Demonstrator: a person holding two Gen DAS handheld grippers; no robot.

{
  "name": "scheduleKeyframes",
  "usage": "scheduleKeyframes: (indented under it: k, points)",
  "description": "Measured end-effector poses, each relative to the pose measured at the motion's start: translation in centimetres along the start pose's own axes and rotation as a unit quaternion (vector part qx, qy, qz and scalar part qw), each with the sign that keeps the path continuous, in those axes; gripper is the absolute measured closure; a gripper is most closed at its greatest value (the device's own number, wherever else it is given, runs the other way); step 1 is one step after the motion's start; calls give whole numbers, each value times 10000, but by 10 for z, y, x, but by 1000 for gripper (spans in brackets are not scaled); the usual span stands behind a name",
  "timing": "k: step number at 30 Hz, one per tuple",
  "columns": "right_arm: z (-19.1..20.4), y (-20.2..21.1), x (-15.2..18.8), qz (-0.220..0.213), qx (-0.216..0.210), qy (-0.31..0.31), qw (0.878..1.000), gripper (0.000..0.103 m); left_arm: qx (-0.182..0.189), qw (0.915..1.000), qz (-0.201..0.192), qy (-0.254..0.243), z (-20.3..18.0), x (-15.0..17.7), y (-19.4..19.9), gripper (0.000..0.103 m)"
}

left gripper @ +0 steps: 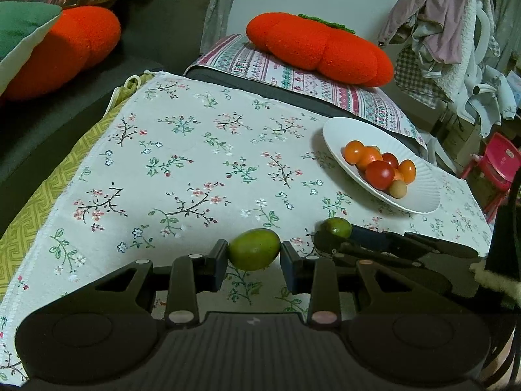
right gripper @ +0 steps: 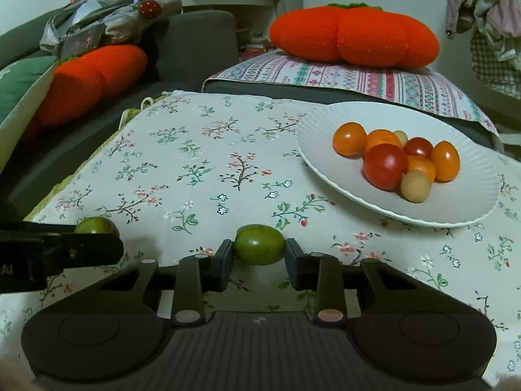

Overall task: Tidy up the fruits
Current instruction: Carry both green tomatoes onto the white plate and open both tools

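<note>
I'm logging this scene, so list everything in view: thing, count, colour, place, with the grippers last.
Green fruits: 2, green, near edge of the cloth; one between the left gripper's fingers, one between the right's.
Plate: 1, white, right side of the cloth.
Small fruits: about 8, red, orange and pale yellow, piled on the plate.
Cloth: 1, white floral, under everything.
Cushions: 2, orange; one behind the plate, one far left.
Clothes: a heap, pinkish and white, far right.
Left gripper: black, closed around its fruit.
Right gripper: black, closed around its fruit.
</note>
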State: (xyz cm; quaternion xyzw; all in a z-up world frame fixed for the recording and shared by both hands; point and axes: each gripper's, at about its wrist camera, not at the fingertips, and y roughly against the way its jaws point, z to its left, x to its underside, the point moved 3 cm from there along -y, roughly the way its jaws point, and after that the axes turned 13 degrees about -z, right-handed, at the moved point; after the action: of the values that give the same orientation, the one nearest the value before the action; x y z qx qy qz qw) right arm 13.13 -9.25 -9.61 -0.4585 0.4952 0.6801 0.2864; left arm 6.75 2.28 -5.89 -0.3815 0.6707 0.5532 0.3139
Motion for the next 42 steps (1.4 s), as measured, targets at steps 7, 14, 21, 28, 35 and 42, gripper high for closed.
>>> scheduleKeyframes:
  k: [7, 14, 21, 28, 35, 42]
  points:
    - [2, 6, -5, -146, -17, -33, 9999, 73, -7, 10000, -34, 4, 1, -1, 1, 76]
    - [3, 25, -21, -553, -109, -71, 9984, 73, 8, 9995, -308, -43, 1, -9, 7, 76]
    - [8, 50, -38, -1002, -295, -61, 9945, 73, 38, 9977, -672, -81, 0, -20, 17, 76]
    - [-5, 71, -49, -1237, -245, -239, 9917, 73, 249, 9957, -884, -145, -10, -29, 20, 76]
    - [-58, 90, -63, -1475, 309, -843, 9850, 73, 438, 9934, -989, -375, -21, -35, 12, 76]
    - [-101, 93, -63, -1509, 818, -1451, 9744, 73, 659, 9906, -989, -672, -47, -34, -3, 76]
